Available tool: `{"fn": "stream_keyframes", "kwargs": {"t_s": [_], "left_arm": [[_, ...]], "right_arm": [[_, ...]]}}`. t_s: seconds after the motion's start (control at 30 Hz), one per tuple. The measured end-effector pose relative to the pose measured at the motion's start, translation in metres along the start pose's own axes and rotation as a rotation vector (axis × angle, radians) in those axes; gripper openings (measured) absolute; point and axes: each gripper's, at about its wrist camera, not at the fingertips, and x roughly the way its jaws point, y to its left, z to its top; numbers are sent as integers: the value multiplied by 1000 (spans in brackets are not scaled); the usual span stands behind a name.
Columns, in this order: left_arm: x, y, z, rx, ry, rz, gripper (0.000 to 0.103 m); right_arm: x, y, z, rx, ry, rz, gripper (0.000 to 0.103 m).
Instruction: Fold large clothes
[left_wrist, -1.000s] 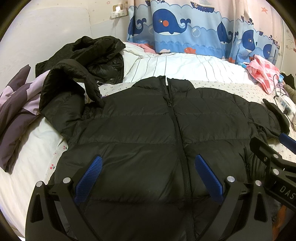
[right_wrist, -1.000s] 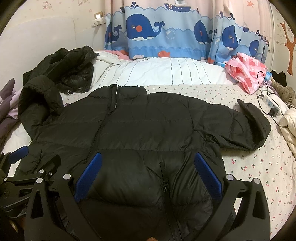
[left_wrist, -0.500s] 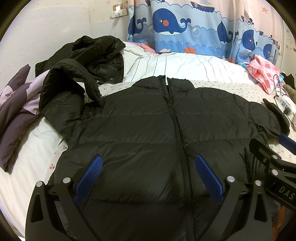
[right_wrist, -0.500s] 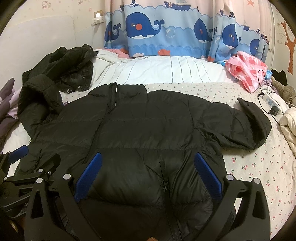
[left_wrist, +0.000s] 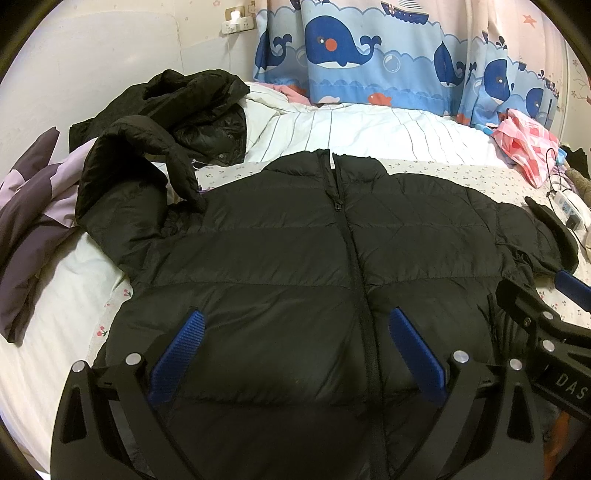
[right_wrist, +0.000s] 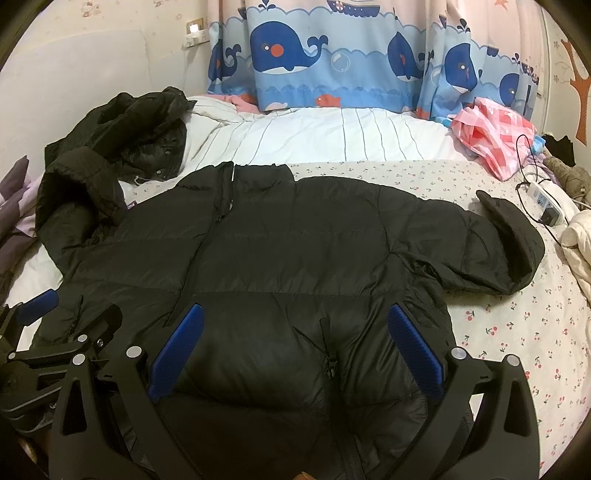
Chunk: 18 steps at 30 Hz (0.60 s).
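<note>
Black puffer jacket (left_wrist: 295, 266) lies zipped and flat on the bed (left_wrist: 369, 125). Left gripper (left_wrist: 295, 325) and right gripper (right_wrist: 295, 321) hover above its hem, jaws spread wide, holding nothing.

Only one piece of lettering could be read: white capitals "DAS", cut off by the frame edge and probably part of a longer word, stood on the black body of the right gripper (left_wrist: 554, 314) at the lower right of the left wrist view.
</note>
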Motion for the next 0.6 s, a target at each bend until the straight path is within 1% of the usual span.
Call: {"fn": "stream_keyframes", "kwargs": {"t_s": [0.6], "left_arm": [[0,-5,-3,-5,3,-4,96]], "right_arm": [[3,-2,2,19,28,2,96]]}}
